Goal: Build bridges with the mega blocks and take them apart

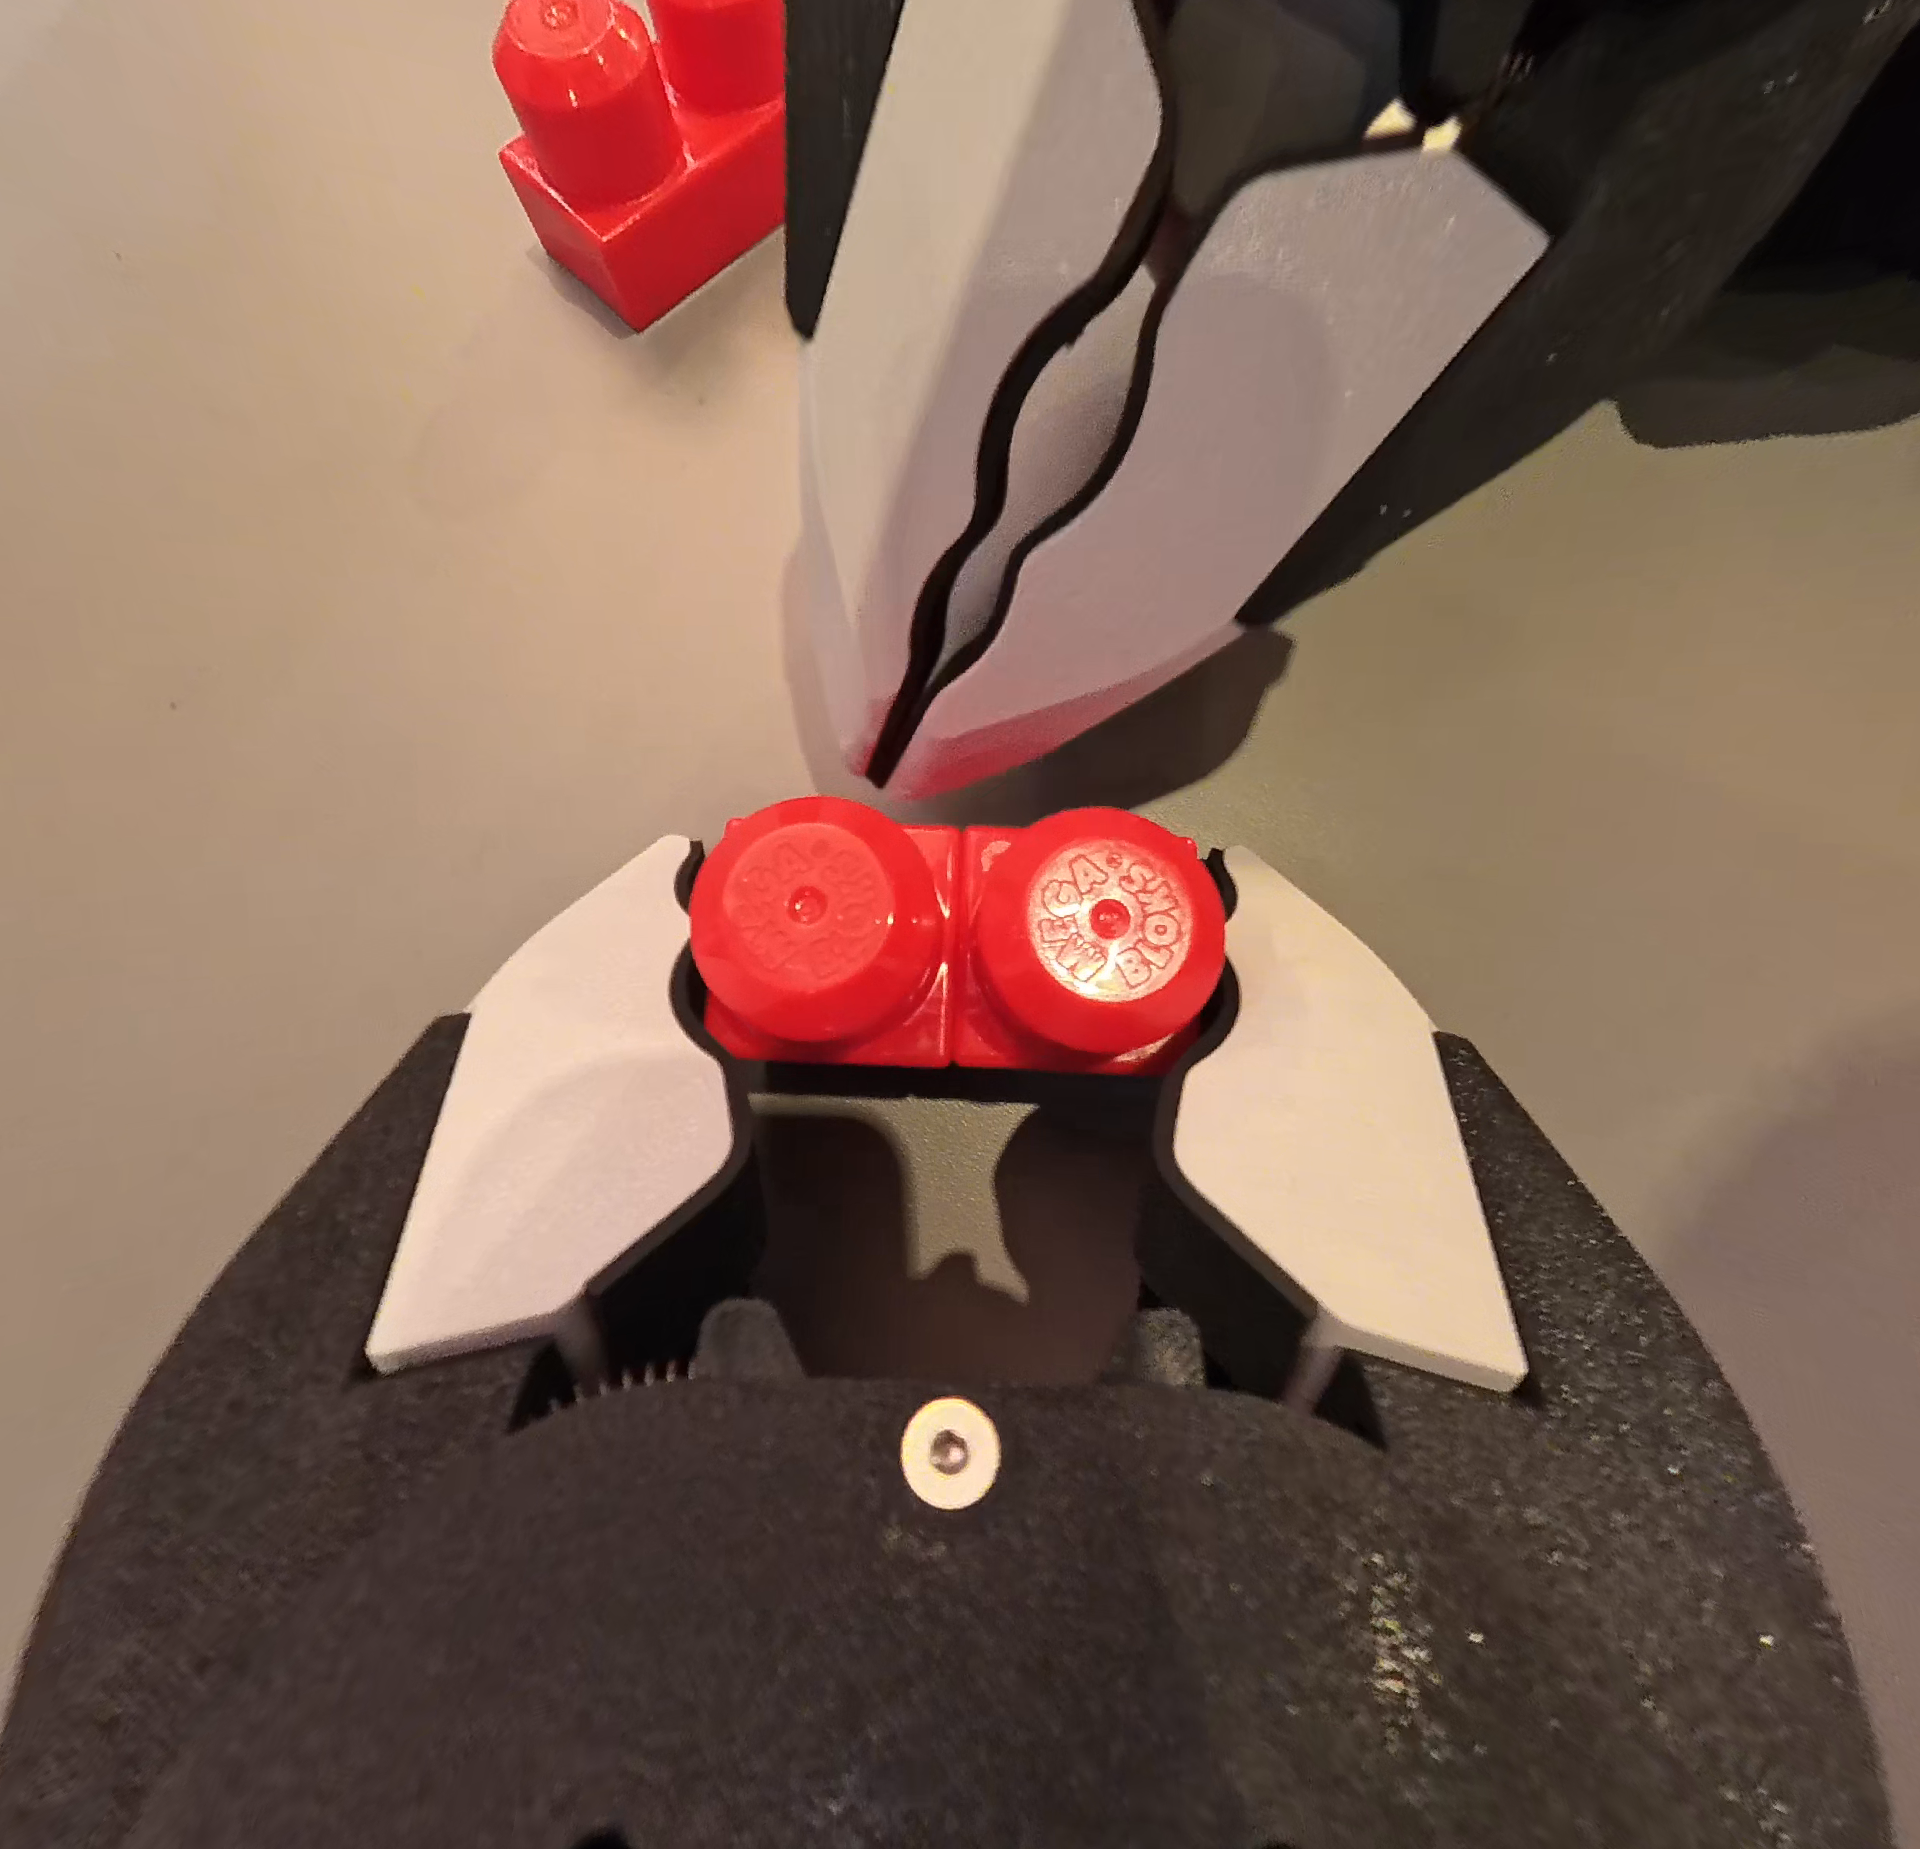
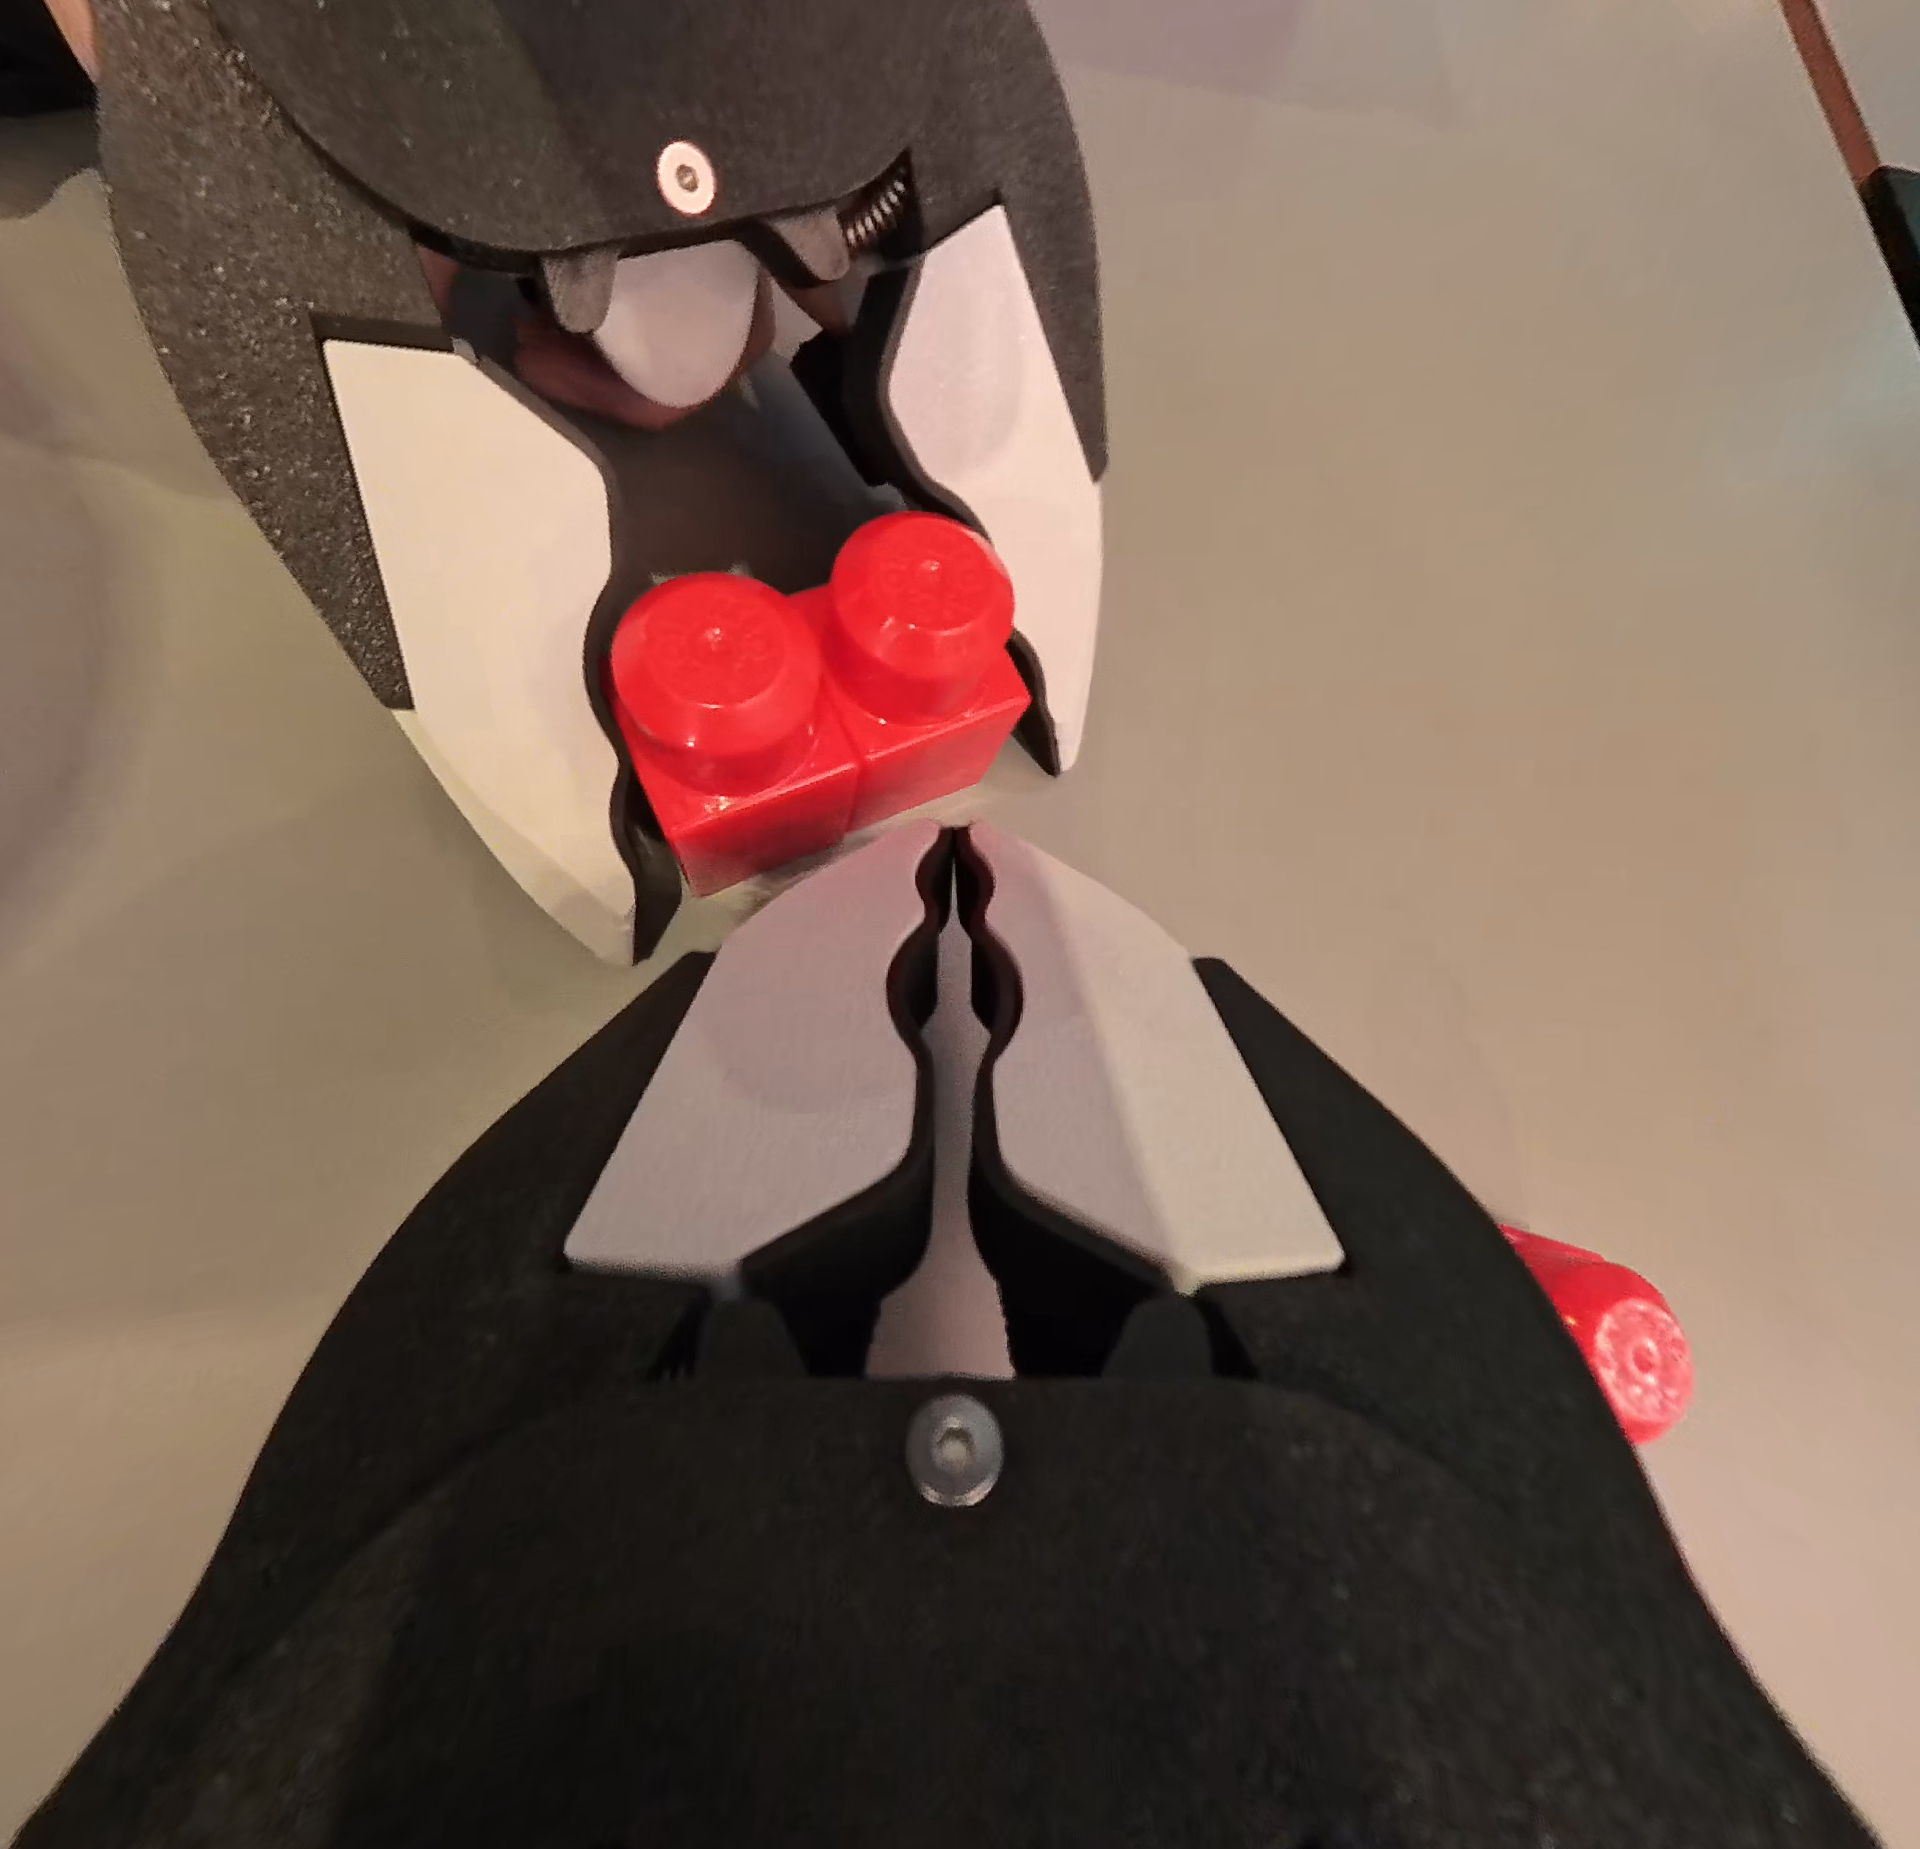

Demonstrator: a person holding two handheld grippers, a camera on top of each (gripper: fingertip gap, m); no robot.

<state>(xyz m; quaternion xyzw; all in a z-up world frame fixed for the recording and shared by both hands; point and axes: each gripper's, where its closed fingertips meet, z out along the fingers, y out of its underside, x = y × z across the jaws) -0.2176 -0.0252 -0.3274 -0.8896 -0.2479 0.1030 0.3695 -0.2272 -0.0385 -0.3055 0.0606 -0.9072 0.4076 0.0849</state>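
The left gripper holds a red block tight between its two white fingers. The block has two round bumps on top, side by side. In the left wrist view it sits right in the middle of the picture, and one finger presses each end of it. In the right wrist view the same red block shows at about 11 o'clock from the middle, with the left gripper coming in from 12 o'clock.

The right gripper is closed, and its two white fingers meet at the tips with nothing between them. Its tips sit just beside the long side of the held block, very close, but I cannot tell if they touch it. In the left wrist view the right gripper comes in from about 1 o'clock and points its tips at the block.

A second red block with two bumps stands on the pale table at about 11 o'clock in the left wrist view, well apart from the held one. In the right wrist view a red bump peeks out at about 4 o'clock, mostly hidden behind the right gripper's black body.
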